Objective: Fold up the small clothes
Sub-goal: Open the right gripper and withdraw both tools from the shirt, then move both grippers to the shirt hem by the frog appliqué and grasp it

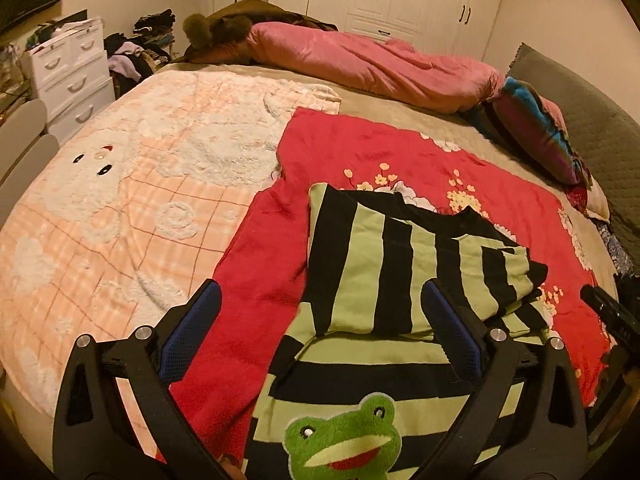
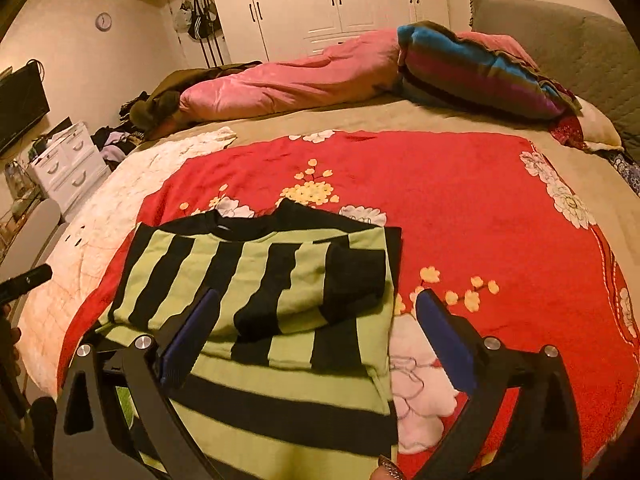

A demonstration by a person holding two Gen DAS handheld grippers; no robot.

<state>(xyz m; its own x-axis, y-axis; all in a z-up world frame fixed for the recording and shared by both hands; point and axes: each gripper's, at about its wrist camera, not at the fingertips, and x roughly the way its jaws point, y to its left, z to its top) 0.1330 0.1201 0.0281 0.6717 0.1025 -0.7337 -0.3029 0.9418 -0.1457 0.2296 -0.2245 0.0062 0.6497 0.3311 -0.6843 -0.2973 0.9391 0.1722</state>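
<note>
- Left wrist view: my left gripper [image 1: 322, 308] hangs with jaws spread wide and nothing between them, over the striped sweater [image 1: 400, 264] lying on the red floral blanket [image 1: 360, 152]; both sleeves lie folded across the chest, and the frame edge cuts off its frog patch [image 1: 342, 440]
- Right wrist view: my right gripper [image 2: 316, 320] is likewise spread and empty, straddling the sweater's right edge; its hem runs out of frame below

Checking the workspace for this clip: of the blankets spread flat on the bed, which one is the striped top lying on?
The red floral blanket. The striped top rests wholly on it, while the pale peach plaid blanket lies beside it, bare of clothes.
</note>
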